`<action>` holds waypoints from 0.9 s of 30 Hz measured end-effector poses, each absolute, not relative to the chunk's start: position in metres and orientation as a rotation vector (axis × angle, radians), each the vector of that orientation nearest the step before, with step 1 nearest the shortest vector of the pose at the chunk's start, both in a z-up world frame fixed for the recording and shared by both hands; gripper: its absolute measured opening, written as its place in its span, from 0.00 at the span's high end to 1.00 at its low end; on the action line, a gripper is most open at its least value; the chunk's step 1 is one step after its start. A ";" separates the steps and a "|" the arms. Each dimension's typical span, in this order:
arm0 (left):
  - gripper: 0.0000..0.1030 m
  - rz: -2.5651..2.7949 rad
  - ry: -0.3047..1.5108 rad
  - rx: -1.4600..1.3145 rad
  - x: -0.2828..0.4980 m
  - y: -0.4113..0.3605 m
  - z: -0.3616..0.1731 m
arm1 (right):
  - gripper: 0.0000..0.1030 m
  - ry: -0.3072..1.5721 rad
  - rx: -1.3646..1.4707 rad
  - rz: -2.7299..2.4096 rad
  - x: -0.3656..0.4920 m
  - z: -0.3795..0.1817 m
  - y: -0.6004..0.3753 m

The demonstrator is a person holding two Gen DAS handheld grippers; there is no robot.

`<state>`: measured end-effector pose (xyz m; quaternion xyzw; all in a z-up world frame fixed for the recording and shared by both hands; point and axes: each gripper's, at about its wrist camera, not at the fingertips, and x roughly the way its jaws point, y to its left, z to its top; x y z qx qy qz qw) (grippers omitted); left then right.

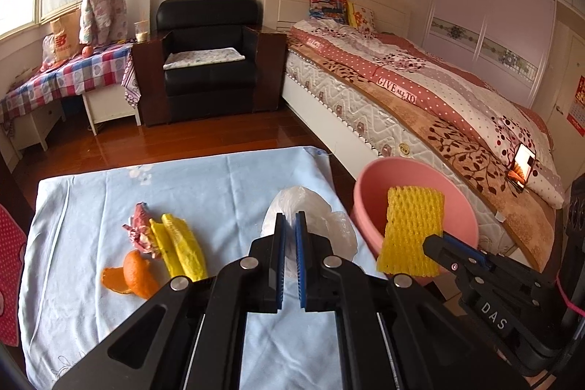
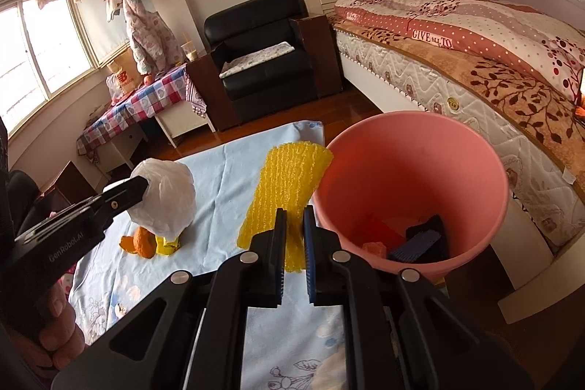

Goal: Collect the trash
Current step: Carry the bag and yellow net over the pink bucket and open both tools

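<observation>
over the blue-clothed bench (image 1: 91, 207) i've got both tongs loaded. left tongs (image 1: 290, 225) nearly shut, pinching a crumpled white bag (image 2: 164, 203), lifted clear of the cloth. right tongs (image 2: 294, 218) nearly shut too, gripping the yellow foam net (image 2: 285, 192) by its lower edge, just beside the pink bin (image 2: 413, 134) at the bench's right edge. peel (image 1: 133, 275), a yellow wrapper (image 1: 182, 251) and a pink scrap (image 1: 140, 234) lie on the cloth, not yet collected.

what could go wrong: the net is floppy and held low, so it could catch the rim and drape outside, i reckon. the bag is slick and puffy; a thin pinch might slip. both tongs heading for one bin could bump.

hard to tell: how much bag sits between the left pads, and what the red, orange and dark bits at the bin's bottom are. its base is hidden behind my tongs.
</observation>
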<state>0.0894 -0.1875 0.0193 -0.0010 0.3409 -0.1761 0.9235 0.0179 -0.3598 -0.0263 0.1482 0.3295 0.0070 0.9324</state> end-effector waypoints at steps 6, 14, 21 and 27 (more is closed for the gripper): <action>0.95 -0.423 0.681 0.001 0.082 -0.209 0.022 | 0.91 0.656 0.315 -0.046 0.016 -0.025 -0.387; 0.95 -0.505 0.679 0.039 0.088 -0.260 0.021 | 0.91 0.640 0.295 -0.147 0.020 -0.028 -0.428; 0.95 -0.563 0.725 0.046 0.102 -0.305 0.005 | 0.91 0.663 0.296 -0.190 0.030 -0.041 -0.455; 0.95 -0.579 0.770 0.082 0.113 -0.332 -0.016 | 0.91 0.696 0.316 -0.208 0.036 -0.057 -0.470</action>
